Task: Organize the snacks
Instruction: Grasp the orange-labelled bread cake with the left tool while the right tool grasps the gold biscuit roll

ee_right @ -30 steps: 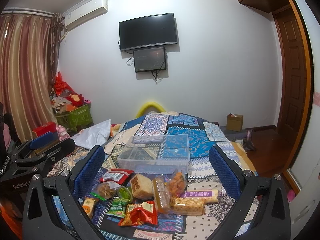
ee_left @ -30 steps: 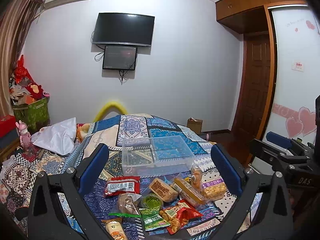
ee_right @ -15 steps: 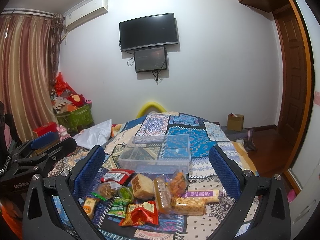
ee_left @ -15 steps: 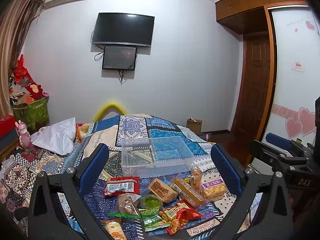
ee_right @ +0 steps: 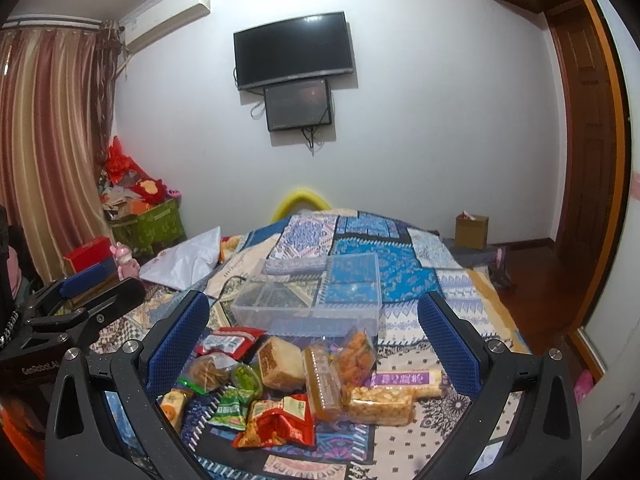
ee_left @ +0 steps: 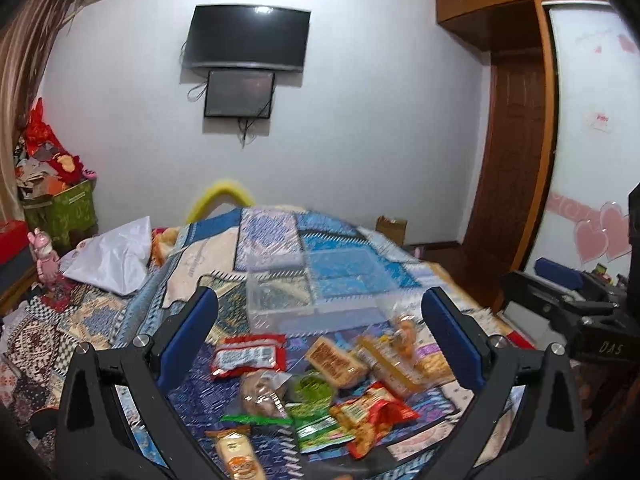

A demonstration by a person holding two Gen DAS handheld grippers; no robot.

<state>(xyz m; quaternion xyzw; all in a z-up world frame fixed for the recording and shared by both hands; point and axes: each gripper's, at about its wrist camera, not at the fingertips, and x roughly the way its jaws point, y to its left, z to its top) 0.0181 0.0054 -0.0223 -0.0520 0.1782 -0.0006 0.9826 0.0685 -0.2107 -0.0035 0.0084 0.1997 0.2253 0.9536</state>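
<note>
My right gripper (ee_right: pixel 314 342) has black arms and blue, fine-meshed pads; my left gripper (ee_left: pixel 320 338) wears the same black and blue. The bedspread (ee_right: pixel 404 264) is a patchwork of blue, turquoise, cream and dark geometric prints. The box (ee_right: pixel 316 300) is clear plastic, so the pattern shows through it. Among the snacks, one packet (ee_right: pixel 280 422) is red with yellow, another (ee_right: pixel 232 402) green, and a bar (ee_right: pixel 408 380) carries a purple label. The blurred pack (ee_left: pixel 248 356) in the left view looks red and white. The curtain (ee_right: pixel 48 152) has brown and gold stripes.
</note>
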